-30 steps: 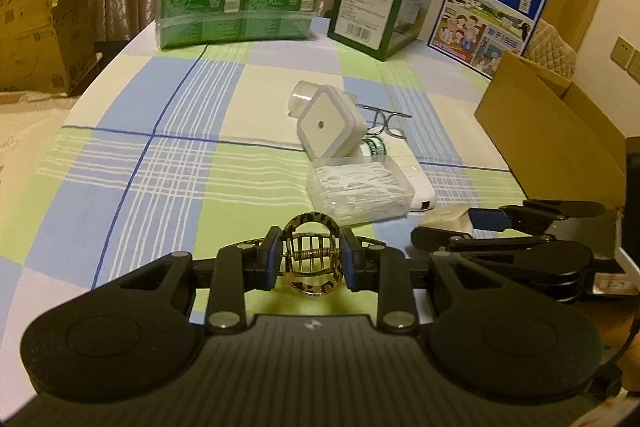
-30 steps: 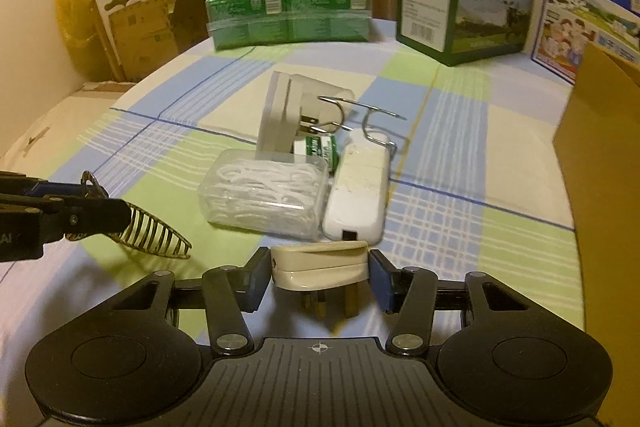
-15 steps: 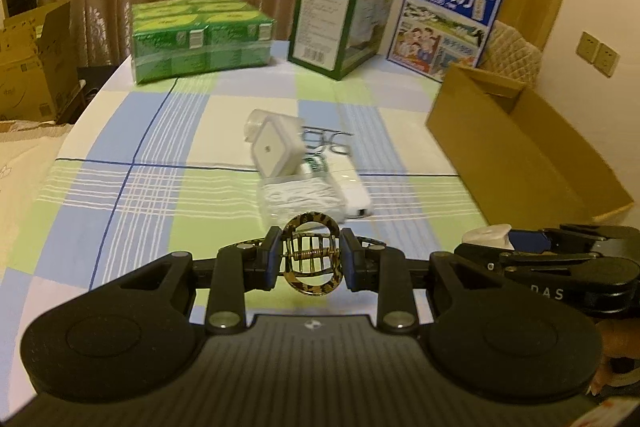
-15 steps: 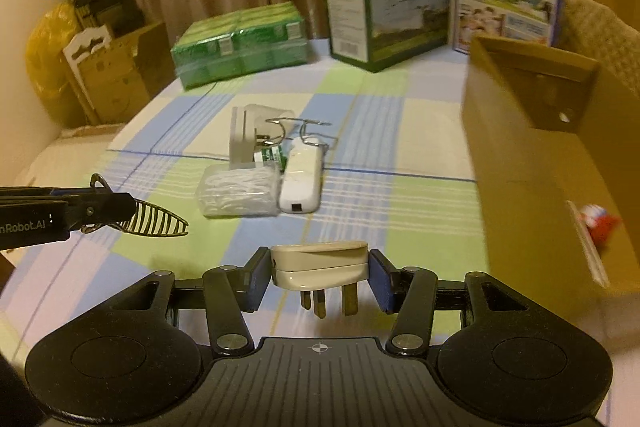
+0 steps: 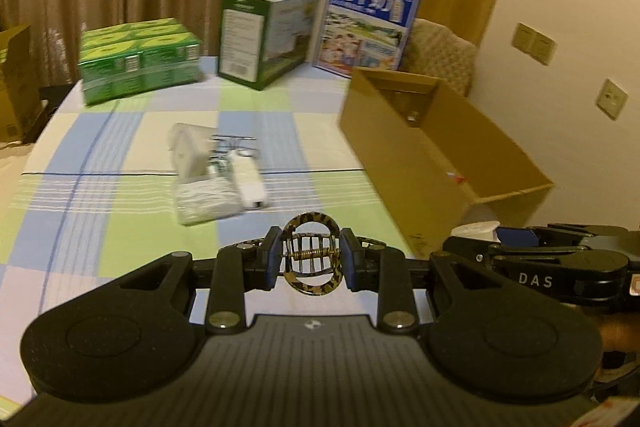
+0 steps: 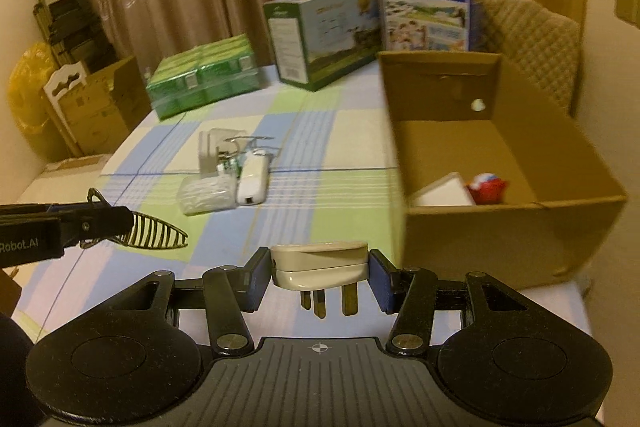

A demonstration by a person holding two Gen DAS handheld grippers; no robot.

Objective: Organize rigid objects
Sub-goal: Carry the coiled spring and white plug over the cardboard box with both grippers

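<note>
Meanwhile, above the checked table [image 5: 120, 155]: left hand-held gripper [image 5: 311, 259] pinching a tortoiseshell hair claw [image 5: 312, 261] by its two sides, hinge spring facing the camera, held clear of the cloth. Right hand-held gripper [image 6: 319, 269] pinching a cream three-pin plug [image 6: 319, 265] across its body, prongs hanging free below the pads, likely so it can drop straight into the open cardboard box [image 6: 560, 227] at the table's right edge. Already lying in that box: a white block [image 6: 444, 193] and a small red toy [image 6: 486, 187], suggesting the box as the collecting place. Left behind near the table's middle, huddled and touching: a clear box of white picks [image 5: 206, 199], a white oblong device [image 5: 250, 179], a white square adapter [image 5: 188, 151] and a wire hook [image 5: 234, 141]. Along the far edge: a green multipack [image 5: 140, 61], a green carton [image 5: 266, 35] and a blue milk carton [image 5: 368, 27].

Compared with a second earlier: both grips unchanged, both loads lifted higher and carried toward the box, now showing its whole interior instead of one wall; cluster looking smaller and further off.
</note>
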